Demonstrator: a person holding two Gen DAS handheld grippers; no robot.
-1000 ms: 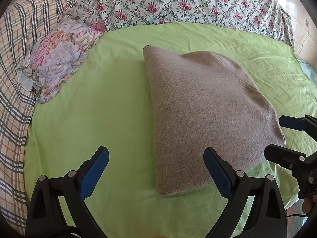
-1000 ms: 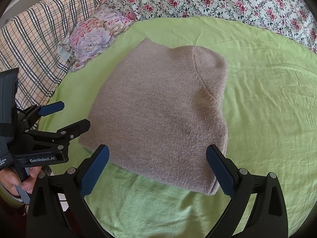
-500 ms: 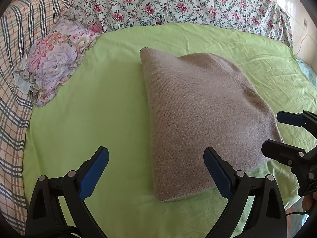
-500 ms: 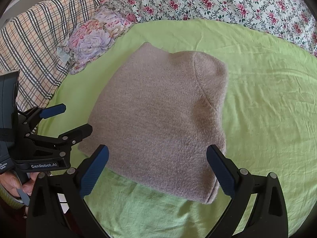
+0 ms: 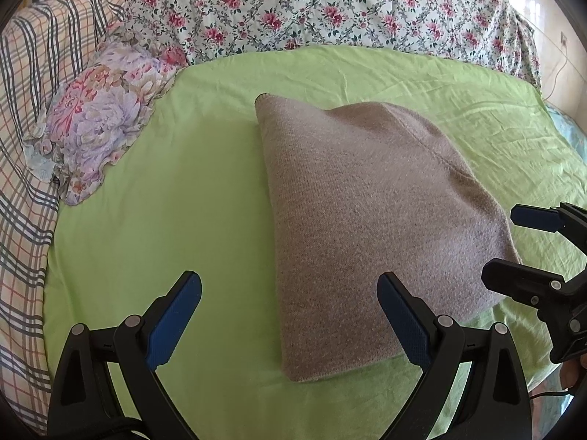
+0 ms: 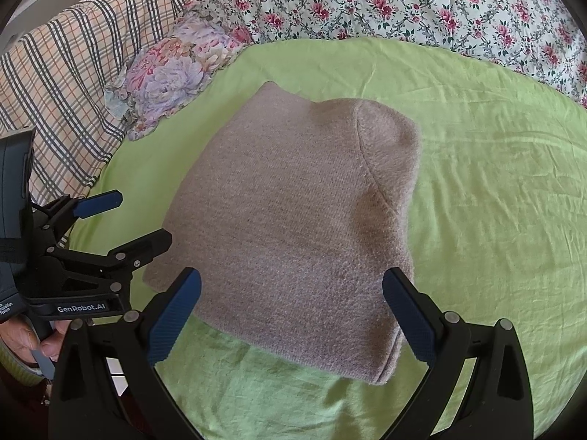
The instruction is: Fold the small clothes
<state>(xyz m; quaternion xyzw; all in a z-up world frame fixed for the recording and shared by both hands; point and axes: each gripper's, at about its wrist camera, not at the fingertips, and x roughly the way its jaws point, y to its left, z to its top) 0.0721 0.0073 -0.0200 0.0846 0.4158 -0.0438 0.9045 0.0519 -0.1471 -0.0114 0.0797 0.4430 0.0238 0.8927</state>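
Both claws have backed slightly off the folded sweater point(image 5: 367, 227) on the bed point(image 5: 176, 198). Left claw point(image 5: 290, 315): wide, empty. Right claw point(image 6: 291, 311): wide, empty.

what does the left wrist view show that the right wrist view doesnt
Only the left wrist view: a white cable by the wall at far right, and the open right gripper from the side.

Only the right wrist view: a hand holding the open left gripper, with its GenRobot.AI label.

Both: the folded grey-brown knit on the green sheet, the floral pillow, plaid cover and flowered bedspread.
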